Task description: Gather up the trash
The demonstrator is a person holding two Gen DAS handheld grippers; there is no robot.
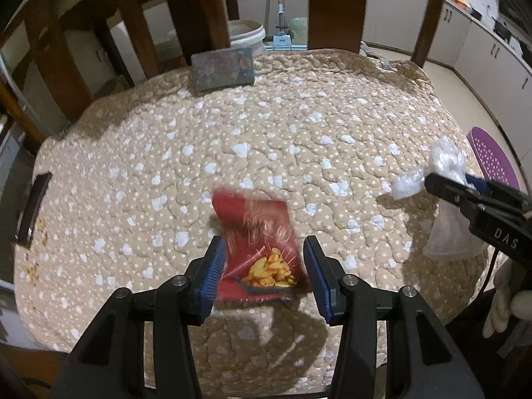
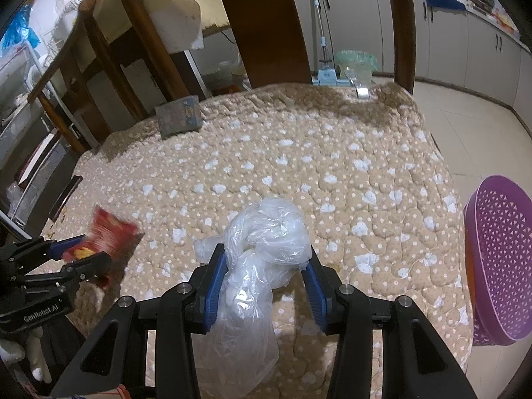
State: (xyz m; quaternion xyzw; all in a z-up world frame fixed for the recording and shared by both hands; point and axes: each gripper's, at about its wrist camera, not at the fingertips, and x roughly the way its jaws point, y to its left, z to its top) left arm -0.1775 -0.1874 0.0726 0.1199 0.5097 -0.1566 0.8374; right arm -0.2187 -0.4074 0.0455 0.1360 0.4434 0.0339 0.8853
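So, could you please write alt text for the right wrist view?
The right gripper holds a knotted clear plastic bag above a beige quilted table cover. A purple basket stands right; the left gripper pinches a red snack packet.

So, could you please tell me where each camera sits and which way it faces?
Left wrist: on the left gripper, looking across the quilted table at the red snack bag; a gloved hand shows.
Right wrist: on the right gripper, facing the clear plastic bag and purple basket.
Shared: table, both bags, basket, and each other's gripper.
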